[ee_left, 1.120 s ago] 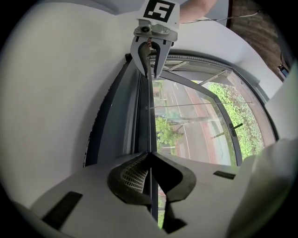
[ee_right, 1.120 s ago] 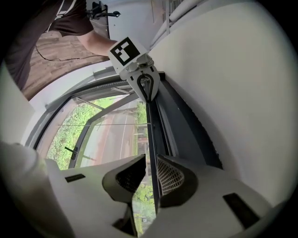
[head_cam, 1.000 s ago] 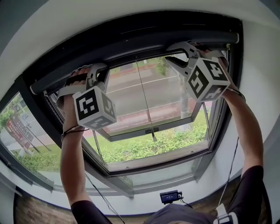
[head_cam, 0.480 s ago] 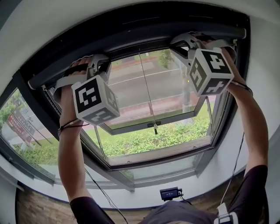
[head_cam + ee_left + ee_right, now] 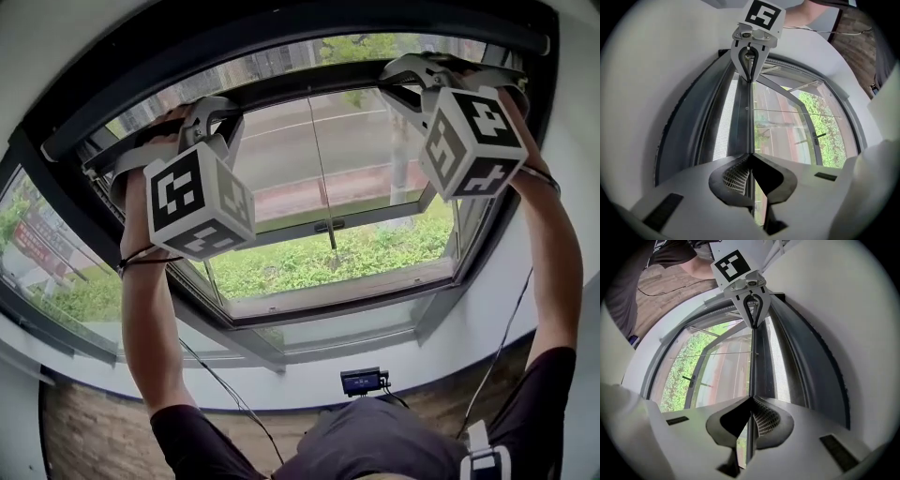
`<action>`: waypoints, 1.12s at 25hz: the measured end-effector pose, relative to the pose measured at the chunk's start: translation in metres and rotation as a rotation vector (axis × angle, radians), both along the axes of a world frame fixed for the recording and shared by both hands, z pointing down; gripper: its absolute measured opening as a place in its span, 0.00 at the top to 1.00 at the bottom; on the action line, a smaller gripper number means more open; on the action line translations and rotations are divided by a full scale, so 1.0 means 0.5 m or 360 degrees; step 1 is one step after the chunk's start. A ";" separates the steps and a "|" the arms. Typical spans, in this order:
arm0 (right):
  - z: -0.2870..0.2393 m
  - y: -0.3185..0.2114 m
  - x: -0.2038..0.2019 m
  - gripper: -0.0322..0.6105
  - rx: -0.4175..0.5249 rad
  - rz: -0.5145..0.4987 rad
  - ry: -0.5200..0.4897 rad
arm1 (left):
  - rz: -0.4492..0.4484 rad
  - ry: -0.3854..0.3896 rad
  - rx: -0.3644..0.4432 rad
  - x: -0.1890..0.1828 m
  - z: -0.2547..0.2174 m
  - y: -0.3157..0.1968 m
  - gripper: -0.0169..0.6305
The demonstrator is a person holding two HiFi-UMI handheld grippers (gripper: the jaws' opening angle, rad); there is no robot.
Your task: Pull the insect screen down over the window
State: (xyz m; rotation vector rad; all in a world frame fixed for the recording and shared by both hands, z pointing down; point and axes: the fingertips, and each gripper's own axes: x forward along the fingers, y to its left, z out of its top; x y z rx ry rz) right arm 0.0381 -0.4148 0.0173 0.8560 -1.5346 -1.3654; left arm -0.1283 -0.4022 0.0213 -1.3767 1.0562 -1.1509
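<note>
Head view: we pinch the slim dark metal pull bar (image 5: 309,82) with left gripper (image 5: 750,157), jaws closing, and right gripper (image 5: 751,399). Uneven pull risks skewing and jamming it.

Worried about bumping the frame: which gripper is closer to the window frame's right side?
Right. The right gripper grips the screen bar beside the frame's right side; the left gripper, jaws closing on that bar, is across the opening, toward the left.

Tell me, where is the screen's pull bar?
In the head view the pull bar spans the top of the window, gripped near its ends by the left gripper and right gripper.
</note>
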 end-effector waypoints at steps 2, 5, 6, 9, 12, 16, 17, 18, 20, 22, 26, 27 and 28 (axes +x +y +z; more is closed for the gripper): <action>0.025 0.003 -0.003 0.92 -0.0039 -0.0005 0.0016 | -0.0008 -0.0017 -0.0020 -0.003 0.025 0.003 0.94; 0.073 0.012 -0.005 0.92 -0.0131 -0.0012 0.0039 | -0.0002 -0.0023 -0.0086 -0.004 0.076 0.012 0.94; 0.096 0.015 -0.005 0.92 -0.0171 -0.0017 0.0044 | 0.0006 -0.0020 -0.0120 -0.004 0.098 0.014 0.94; 0.154 0.007 -0.002 0.92 -0.0249 -0.0037 0.0028 | 0.0018 0.0001 -0.0178 0.000 0.157 0.008 0.94; 0.212 0.001 0.000 0.92 -0.0337 -0.0044 0.0012 | 0.0014 0.0011 -0.0253 0.005 0.222 0.002 0.94; 0.302 -0.004 0.002 0.92 -0.0446 -0.0050 -0.0006 | 0.0035 0.0063 -0.0330 0.009 0.317 -0.006 0.94; 0.318 -0.005 0.001 0.92 -0.0454 -0.0045 -0.0016 | 0.0033 0.0078 -0.0333 0.010 0.334 -0.007 0.94; 0.337 -0.004 0.002 0.92 -0.0467 -0.0038 -0.0019 | 0.0028 0.0085 -0.0343 0.011 0.353 -0.007 0.94; 0.382 0.000 0.005 0.92 -0.0520 -0.0026 -0.0014 | 0.0016 0.0094 -0.0397 0.012 0.399 -0.003 0.94; 0.424 0.002 0.007 0.92 -0.0583 -0.0026 -0.0011 | 0.0013 0.0121 -0.0443 0.008 0.440 -0.003 0.94; 0.468 -0.002 0.005 0.92 -0.0661 -0.0033 0.0018 | 0.0009 0.0153 -0.0504 0.000 0.476 -0.004 0.94; 0.478 -0.003 0.003 0.92 -0.0676 -0.0028 0.0020 | 0.0007 0.0150 -0.0539 0.000 0.487 -0.003 0.94; 0.493 -0.003 0.002 0.92 -0.0698 -0.0022 0.0024 | 0.0005 0.0148 -0.0583 0.000 0.504 -0.001 0.94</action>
